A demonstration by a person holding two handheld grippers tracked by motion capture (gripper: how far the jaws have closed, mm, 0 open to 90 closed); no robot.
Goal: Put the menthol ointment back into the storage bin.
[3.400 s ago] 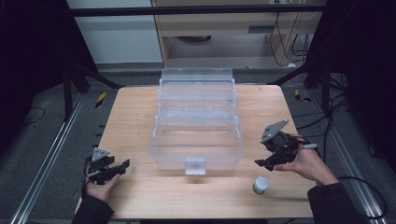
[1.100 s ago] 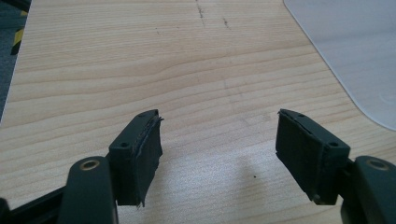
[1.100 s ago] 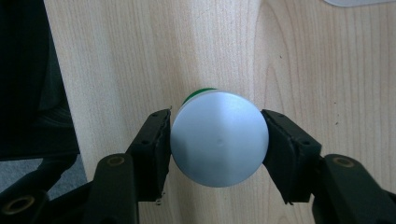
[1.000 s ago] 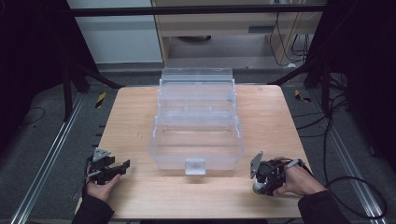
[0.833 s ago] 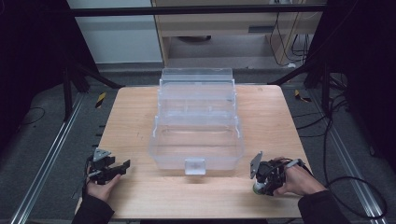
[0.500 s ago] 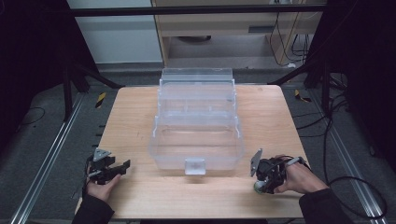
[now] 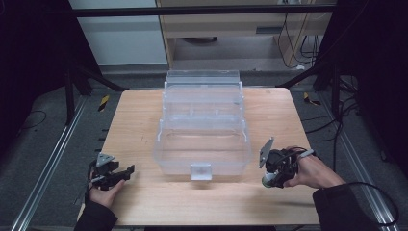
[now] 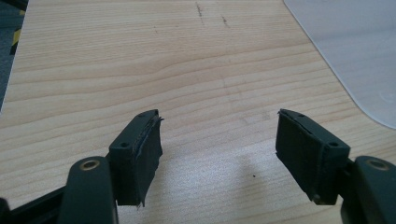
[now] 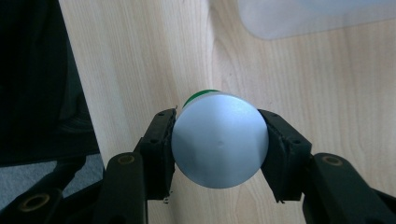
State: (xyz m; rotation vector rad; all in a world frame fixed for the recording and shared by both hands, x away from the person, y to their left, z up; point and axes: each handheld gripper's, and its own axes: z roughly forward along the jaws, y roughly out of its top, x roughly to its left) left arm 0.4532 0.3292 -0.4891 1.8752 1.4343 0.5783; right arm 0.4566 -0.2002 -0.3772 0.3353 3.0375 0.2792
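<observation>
A small round container (image 9: 219, 140) with a flat silver lid and a green body sits between my right gripper's pads (image 9: 161, 140), which press on both its sides. In the high view, my right gripper (image 7: 271, 178) holds this container (image 7: 266, 181) just above the table, right of the clear box's front corner. My left gripper (image 7: 126, 172) rests at the table's front left. Its jaws stand wide apart, and the left gripper view has bare wood between its fingertips (image 8: 140, 149).
A large clear plastic tiered box (image 7: 202, 139) stands open in the middle of the wooden table (image 7: 139, 110), its latch facing me. Dark frame posts rise at both sides. A corner of the box's base (image 8: 355, 51) lies ahead of the left gripper.
My right gripper came down from above the table onto the small container, closed on it, and has now lifted it a little. The left gripper has not moved.
</observation>
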